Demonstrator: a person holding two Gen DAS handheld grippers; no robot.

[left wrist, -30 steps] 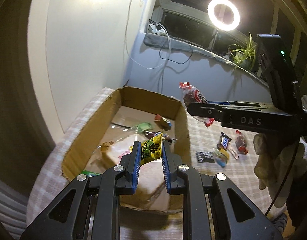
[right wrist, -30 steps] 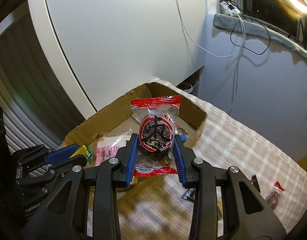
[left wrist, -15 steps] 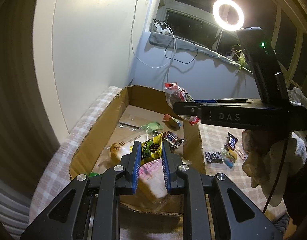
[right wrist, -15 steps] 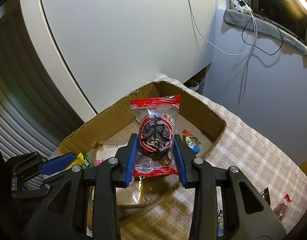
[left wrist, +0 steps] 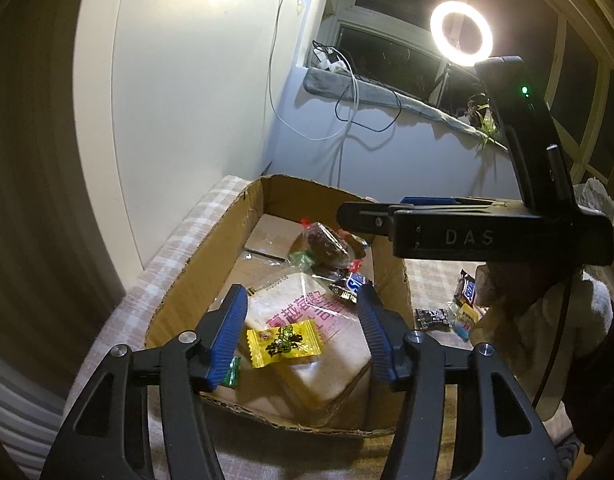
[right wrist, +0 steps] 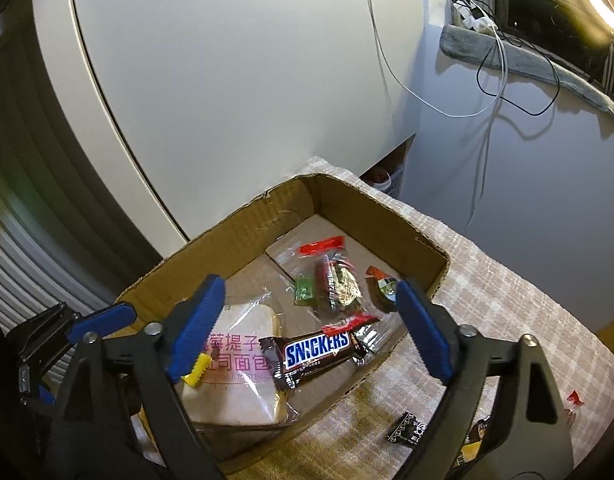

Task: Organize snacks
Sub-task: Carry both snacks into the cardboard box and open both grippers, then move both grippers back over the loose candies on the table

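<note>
Checked cloth covers the table (right wrist: 507,280) where a cardboard box (right wrist: 387,216) holds snacks. Left gripper (left wrist: 303,332) is opening, its yellow candy (left wrist: 285,342) loose between the jaws over bagged bread (left wrist: 307,312). Right gripper (right wrist: 307,320) is opening, empty; loose snacks (left wrist: 447,312) lie beyond the box, nearer it.

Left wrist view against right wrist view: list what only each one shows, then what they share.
Only the left wrist view: the whole ring light and the yellow candy face-on, loose between the opening left gripper.
Only the right wrist view: the Snickers bar label, readable.
Both: the cardboard box, bread bag, red-sealed snack, and the right gripper, opening, empty.
</note>
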